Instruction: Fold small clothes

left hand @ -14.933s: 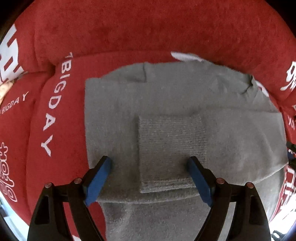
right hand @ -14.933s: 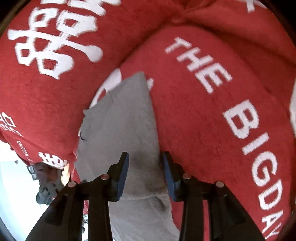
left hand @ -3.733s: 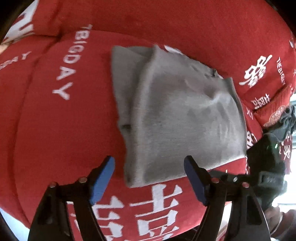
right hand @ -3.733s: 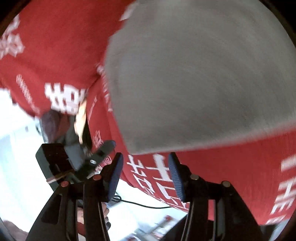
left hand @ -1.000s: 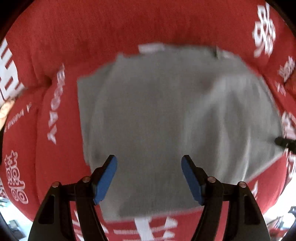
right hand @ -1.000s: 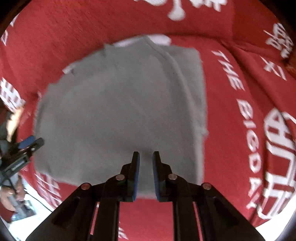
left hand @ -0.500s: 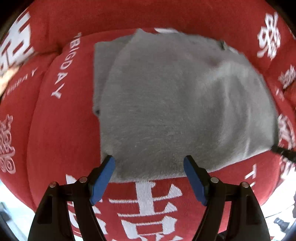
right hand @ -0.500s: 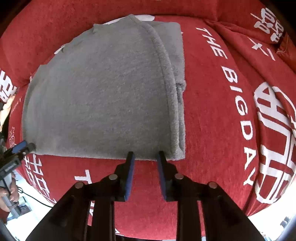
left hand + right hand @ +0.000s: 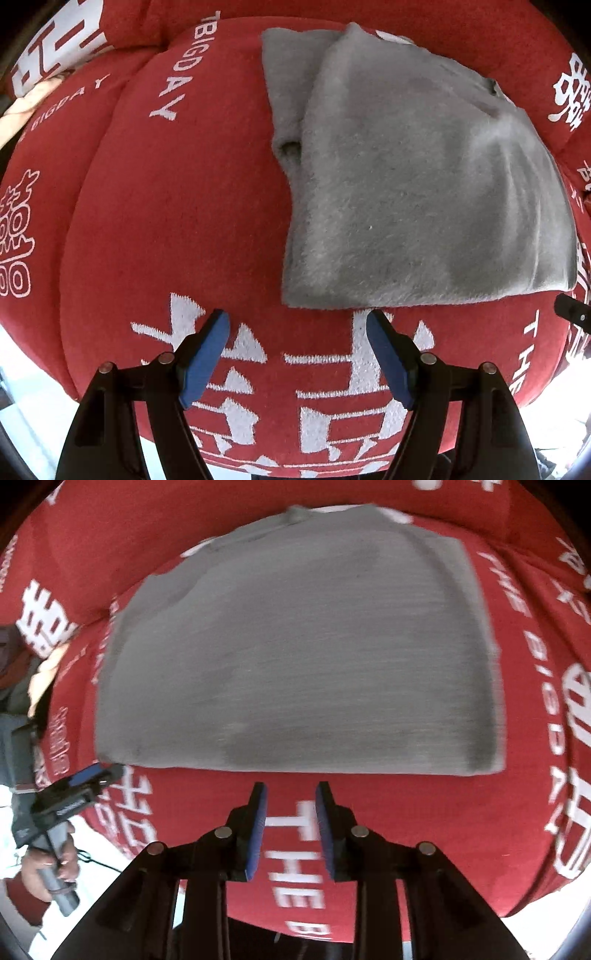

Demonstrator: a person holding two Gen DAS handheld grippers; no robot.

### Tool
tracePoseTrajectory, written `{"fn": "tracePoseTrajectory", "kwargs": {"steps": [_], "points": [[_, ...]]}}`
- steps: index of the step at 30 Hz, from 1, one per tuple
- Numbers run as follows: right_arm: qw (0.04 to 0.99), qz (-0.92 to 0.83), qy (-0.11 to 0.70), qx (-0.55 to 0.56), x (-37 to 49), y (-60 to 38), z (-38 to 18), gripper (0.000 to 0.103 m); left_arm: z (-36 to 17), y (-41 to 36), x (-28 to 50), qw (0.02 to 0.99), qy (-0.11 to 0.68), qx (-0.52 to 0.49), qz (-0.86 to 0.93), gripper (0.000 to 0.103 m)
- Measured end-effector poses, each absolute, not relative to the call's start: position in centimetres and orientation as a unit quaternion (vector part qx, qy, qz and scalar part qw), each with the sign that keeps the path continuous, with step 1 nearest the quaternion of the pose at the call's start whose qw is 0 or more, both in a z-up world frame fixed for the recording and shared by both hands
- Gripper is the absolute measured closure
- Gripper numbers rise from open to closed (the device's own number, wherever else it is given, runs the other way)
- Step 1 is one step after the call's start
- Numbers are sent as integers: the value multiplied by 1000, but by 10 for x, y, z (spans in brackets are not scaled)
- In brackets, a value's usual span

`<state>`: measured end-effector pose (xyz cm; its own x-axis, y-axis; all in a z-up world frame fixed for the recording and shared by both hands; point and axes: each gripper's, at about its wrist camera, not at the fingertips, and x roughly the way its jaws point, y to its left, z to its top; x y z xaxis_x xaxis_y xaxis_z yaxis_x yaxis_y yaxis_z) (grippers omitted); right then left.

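Observation:
A grey knit garment (image 9: 417, 184) lies folded into a rough rectangle on the red cushion (image 9: 177, 221); it also shows in the right wrist view (image 9: 303, 657). My left gripper (image 9: 297, 325) is open and empty, just short of the garment's near edge. My right gripper (image 9: 290, 794) is open a little and empty, just short of the same near edge. Neither touches the cloth. The left gripper also shows in the right wrist view (image 9: 79, 786), held by a hand at the far left.
The red cushion cover (image 9: 535, 738) carries white lettering and characters. Its front edge drops off below both grippers. A raised red backrest (image 9: 369, 14) runs behind the garment. The tip of the right gripper (image 9: 572, 314) shows at the right edge.
Both grippers have drawn back from the folded garment toward the cushion's front edge. The right jaws have opened a little wider. The garment lies still.

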<state>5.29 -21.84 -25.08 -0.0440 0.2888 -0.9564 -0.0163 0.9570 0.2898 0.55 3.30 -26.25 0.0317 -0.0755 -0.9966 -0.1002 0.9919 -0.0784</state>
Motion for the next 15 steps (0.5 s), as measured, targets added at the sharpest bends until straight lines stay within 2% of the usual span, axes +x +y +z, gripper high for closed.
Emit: {"fn": "tracePoseTrajectory", "kwargs": {"steps": [15], "points": [[656,162,729,106,39,-158,-256,64,-276,83,7,710,699,-83,0,26]]}}
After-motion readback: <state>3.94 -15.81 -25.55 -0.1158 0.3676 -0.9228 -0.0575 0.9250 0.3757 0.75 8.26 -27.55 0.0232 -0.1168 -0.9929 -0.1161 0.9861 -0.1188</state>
